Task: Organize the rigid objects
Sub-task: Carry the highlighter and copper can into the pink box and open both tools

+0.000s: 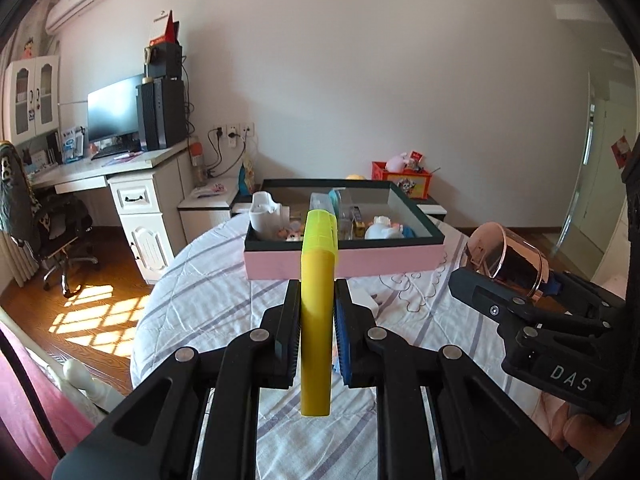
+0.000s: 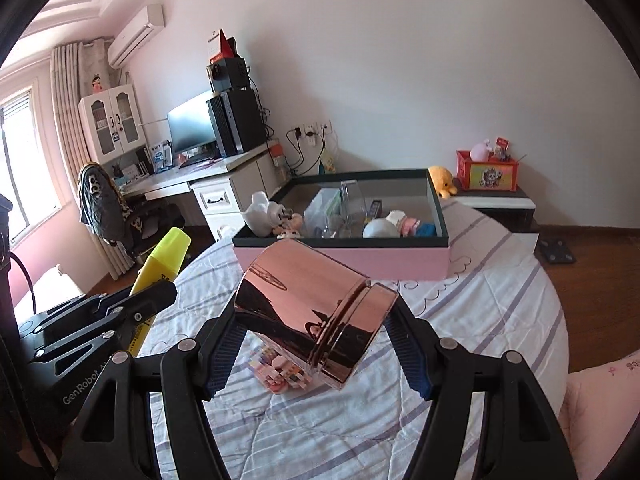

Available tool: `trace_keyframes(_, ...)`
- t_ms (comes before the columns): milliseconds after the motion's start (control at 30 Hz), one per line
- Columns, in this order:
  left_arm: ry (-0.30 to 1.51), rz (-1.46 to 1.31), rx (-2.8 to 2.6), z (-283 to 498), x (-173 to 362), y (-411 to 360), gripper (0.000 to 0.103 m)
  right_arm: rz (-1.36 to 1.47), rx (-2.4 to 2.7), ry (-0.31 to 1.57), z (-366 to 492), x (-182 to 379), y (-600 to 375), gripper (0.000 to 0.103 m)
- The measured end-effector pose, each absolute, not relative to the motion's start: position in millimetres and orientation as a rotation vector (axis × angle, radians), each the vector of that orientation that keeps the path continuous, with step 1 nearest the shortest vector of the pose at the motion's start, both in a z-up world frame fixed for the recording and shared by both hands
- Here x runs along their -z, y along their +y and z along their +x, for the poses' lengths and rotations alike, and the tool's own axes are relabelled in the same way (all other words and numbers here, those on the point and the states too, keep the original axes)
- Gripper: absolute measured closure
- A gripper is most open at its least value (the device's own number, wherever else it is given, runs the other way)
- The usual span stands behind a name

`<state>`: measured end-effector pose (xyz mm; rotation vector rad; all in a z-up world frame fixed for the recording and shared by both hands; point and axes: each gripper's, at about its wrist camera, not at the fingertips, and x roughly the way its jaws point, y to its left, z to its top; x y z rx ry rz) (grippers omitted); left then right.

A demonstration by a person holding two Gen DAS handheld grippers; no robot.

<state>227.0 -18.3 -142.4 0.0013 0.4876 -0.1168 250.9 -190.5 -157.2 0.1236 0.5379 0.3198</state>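
1. Left claw [image 1: 317, 300] is squeezed tight on a yellow marker pen [image 1: 317, 312]. Its pads press both sides of the pen.
2. That pen stands almost straight up between the pads, cap at the top, up in the air above the bed cover [image 1: 224, 280].
3. Right claw [image 2: 316, 328] grips a shiny pink cup [image 2: 312, 308]. Its blue pads [image 2: 226, 356] sit against the two sides of the cup, one on each side.
4. That cup is tilted, with its wide banded end low and to the right, and it does not touch the bed.
5. From the left camera, the right claw and the cup [image 1: 508, 256] show on the right side, near the pen but apart from it.
6. Ahead of both claws sits a pink box [image 2: 344, 260] with a dark rim, resting on the striped bed cover.
7. Small things lie inside the box: a white holder [image 2: 262, 214], a clear cup [image 2: 352, 204] and little toys [image 2: 408, 226].
8. Under the shiny cup, a small colourful thing [image 2: 280, 372] lies on the cover; I cannot tell what it is.
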Motion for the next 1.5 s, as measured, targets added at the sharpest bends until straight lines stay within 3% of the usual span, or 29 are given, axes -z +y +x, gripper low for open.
trace_keyframes(400, 0.35, 0.031, 0.106, 177.1, 97.1, -19.5, 0.088, 0.054, -0.309, 0.367, 190.7, 102.8, -171.0, 0.033)
trace_keyframes(867, 0.359, 0.041, 0.077, 192.8, 102.2, -20.1, 0.088, 0.034, -0.341, 0.367, 200.7, 102.9, -164.8, 0.033)
trace_keyframes(1233, 0.394, 0.166, -0.037, 305.6, 113.5, -28.6, 0.088, 0.04, -0.32, 0.439, 292.8, 117.9, -185.1, 0.033)
trace_keyframes(1500, 0.577, 0.212, 0.004, 432.3, 154.5, -36.9, 0.088, 0.043, -0.265, 0.583, 403.1, 151.1, -212.1, 0.034)
